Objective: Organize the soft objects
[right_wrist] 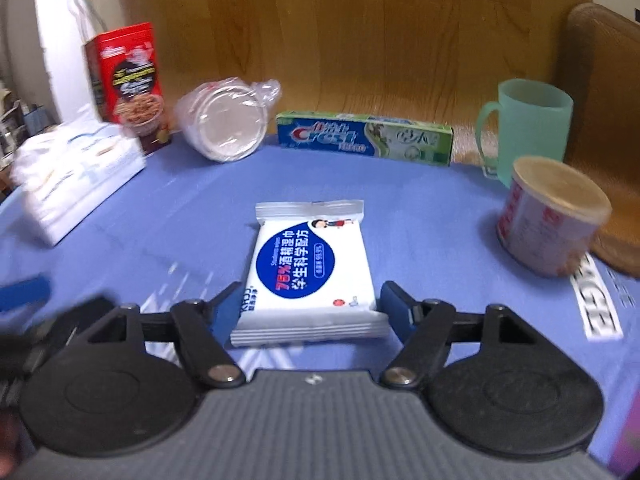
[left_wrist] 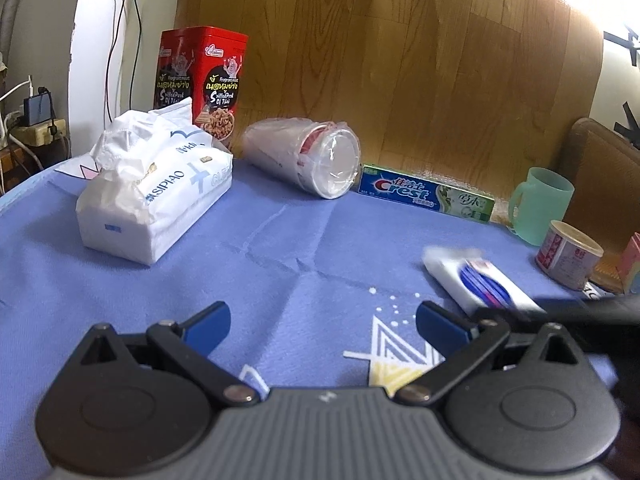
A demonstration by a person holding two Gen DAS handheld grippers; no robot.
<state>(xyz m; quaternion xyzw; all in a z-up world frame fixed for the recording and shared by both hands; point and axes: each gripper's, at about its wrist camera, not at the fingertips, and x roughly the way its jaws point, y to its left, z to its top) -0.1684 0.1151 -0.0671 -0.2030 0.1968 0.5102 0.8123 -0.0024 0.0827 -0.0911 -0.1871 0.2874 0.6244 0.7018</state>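
A small white wet-wipes pack (right_wrist: 312,256) with a blue oval label lies flat on the blue cloth (right_wrist: 420,208). Its near end sits between the fingers of my right gripper (right_wrist: 310,296), which is open, the blue pads just beside the pack's edges. In the left wrist view the same pack (left_wrist: 476,276) is blurred at the right. A large white tissue pack (left_wrist: 160,196) with loose tissue on top rests at the left, also in the right wrist view (right_wrist: 76,176). My left gripper (left_wrist: 323,316) hovers open over bare cloth, holding nothing.
Along the back stand a red tin (left_wrist: 200,84), a bagged stack of cups lying on its side (left_wrist: 316,156), a Crest toothpaste box (left_wrist: 424,194), a green mug (left_wrist: 544,204) and a small can (left_wrist: 568,254). A wooden wall rises behind them.
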